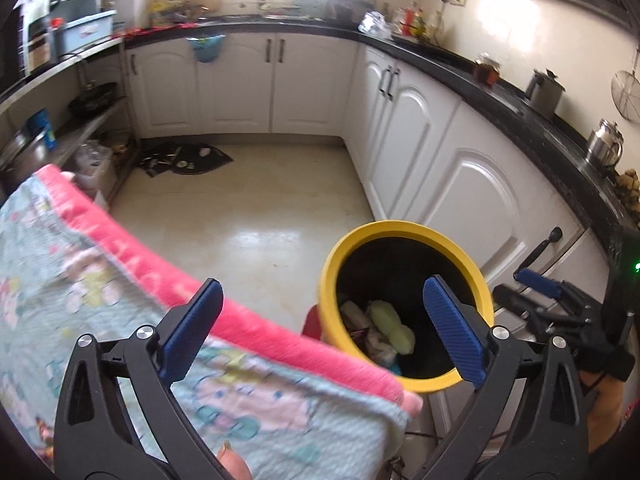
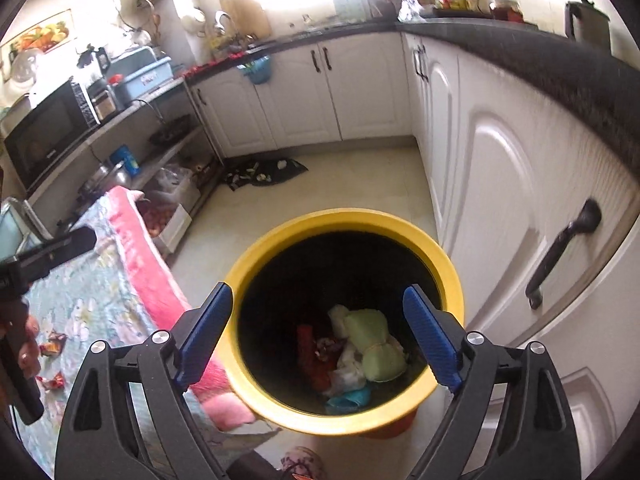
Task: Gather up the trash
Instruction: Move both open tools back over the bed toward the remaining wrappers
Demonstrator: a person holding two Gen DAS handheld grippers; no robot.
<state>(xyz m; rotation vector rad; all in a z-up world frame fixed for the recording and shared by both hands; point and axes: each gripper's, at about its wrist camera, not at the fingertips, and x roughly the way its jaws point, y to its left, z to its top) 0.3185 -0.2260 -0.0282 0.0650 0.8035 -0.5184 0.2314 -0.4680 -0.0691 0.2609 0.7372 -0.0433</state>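
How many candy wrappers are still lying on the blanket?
2, seen from the right wrist: one wrapper near the blanket's left edge by the hand, another wrapper just below it. More may be hidden behind the grippers.

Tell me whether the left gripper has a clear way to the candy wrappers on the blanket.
Probably yes: the left gripper is open and empty, and the candy wrappers lie uncovered on the blanket beside it.

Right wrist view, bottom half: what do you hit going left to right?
Candy wrappers on the floral cloth → cloth's pink border → yellow trash bin holding a pale green wad → black cabinet handle.
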